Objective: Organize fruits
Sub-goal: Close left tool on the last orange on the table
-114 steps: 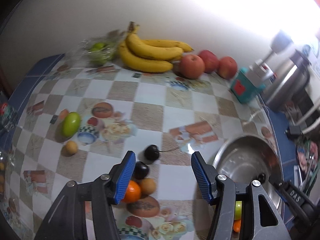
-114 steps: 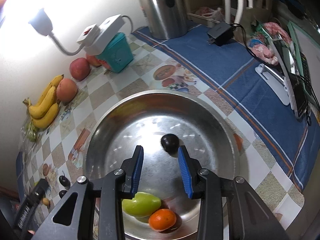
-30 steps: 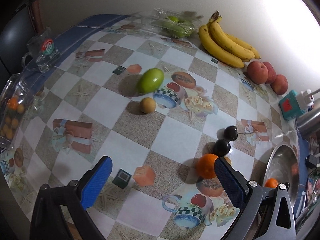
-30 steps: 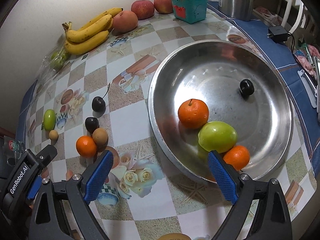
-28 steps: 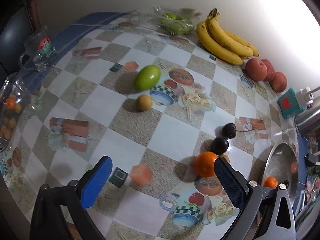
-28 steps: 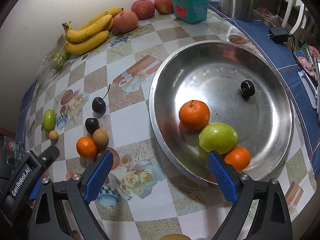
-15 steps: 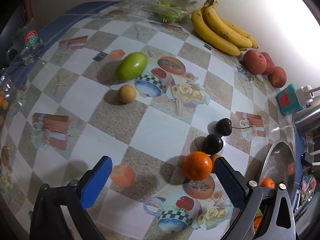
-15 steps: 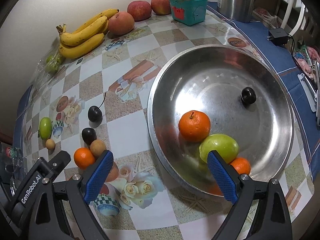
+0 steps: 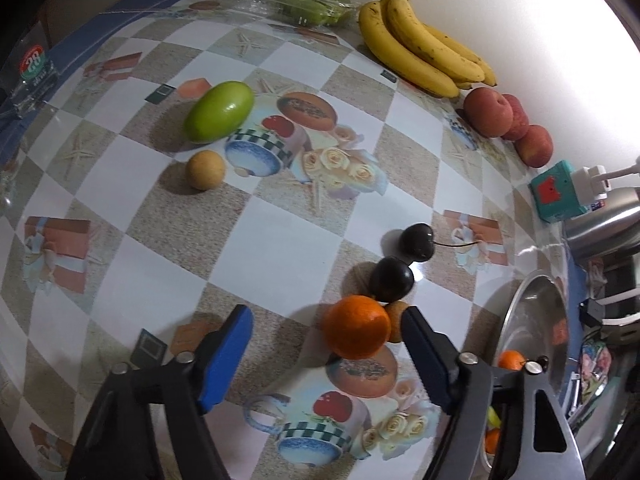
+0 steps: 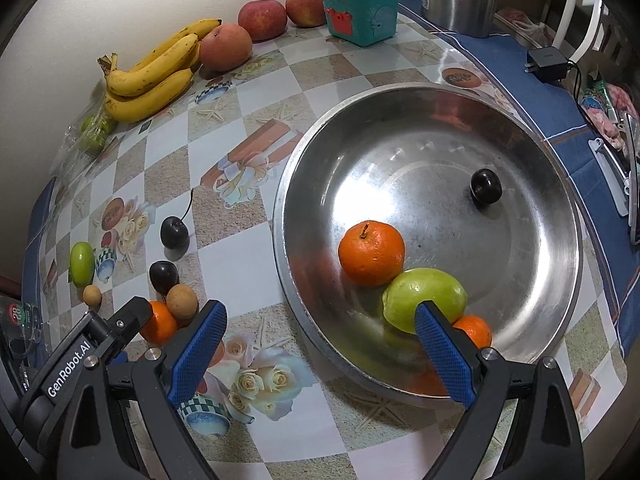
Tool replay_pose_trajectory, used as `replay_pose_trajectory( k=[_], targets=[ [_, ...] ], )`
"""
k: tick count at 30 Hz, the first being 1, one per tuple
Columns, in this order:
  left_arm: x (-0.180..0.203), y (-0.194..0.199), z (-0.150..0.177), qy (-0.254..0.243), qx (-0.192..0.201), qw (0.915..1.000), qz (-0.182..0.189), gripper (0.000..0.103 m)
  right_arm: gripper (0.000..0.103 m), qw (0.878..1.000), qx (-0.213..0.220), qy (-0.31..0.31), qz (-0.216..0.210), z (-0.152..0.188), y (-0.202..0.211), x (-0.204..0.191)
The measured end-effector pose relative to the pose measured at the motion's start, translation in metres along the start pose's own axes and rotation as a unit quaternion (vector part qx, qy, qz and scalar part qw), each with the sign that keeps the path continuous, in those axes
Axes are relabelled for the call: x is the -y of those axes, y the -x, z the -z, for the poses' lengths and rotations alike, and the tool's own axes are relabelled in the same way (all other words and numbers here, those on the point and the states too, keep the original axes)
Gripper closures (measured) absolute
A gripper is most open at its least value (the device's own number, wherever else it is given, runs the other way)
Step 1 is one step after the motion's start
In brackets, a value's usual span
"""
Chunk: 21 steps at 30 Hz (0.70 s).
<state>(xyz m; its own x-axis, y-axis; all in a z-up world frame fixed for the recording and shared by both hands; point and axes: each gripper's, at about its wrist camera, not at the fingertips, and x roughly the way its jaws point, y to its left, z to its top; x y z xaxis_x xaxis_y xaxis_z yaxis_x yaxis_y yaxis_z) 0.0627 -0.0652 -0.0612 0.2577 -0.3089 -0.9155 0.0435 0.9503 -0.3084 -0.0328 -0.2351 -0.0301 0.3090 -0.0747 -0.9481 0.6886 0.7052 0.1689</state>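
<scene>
Bowl [image 10: 552, 168] interior: right-wrist view only

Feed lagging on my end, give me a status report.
Left gripper open, orange near its right finger. Right gripper open, empty, by the bowl. Brown fruit and dark plum crowd the orange.

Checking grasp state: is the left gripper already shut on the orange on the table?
No. The left gripper is open, with the orange loose between its fingers.

I see a wide polished steel bowl [image 10: 532, 160] at my two o'clock, glossy checked plastic tablecloth [image 10: 248, 216] beneath, and matt textured blue rubber pads [image 10: 198, 350].
</scene>
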Motion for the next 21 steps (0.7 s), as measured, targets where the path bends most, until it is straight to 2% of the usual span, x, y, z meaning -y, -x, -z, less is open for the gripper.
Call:
replay_pose_trajectory(
  k=[4,6,10,12,21],
  targets=[
    [0.0033,-0.0028,0.0003,-0.004,-0.005,0.9999,0.009,0.041,0.008,1.0,0.0,0.003,0.002,0.0,-0.0002,-0.0007],
    [0.0034,-0.0036,0.0006,-0.005,-0.007,0.9999,0.013,0.051,0.008,1.0,0.0,0.002,0.002,0.0,-0.0002,-0.0007],
    [0.005,-0.0051,0.0013,-0.007,-0.011,0.9997,0.02,0.052,0.008,1.0,-0.001,0.002,0.002,-0.0004,-0.0007,-0.0008],
    [0.0048,-0.0057,0.0012,-0.006,-0.013,0.9996,0.026,0.064,0.008,1.0,-0.001,0.003,0.002,-0.0005,-0.001,-0.0009],
    [0.0064,0.0008,-0.0021,-0.008,-0.002,0.9994,0.035,0.065,0.008,1.0,-0.001,0.004,0.001,-0.0004,-0.001,-0.0008]
  ],
)
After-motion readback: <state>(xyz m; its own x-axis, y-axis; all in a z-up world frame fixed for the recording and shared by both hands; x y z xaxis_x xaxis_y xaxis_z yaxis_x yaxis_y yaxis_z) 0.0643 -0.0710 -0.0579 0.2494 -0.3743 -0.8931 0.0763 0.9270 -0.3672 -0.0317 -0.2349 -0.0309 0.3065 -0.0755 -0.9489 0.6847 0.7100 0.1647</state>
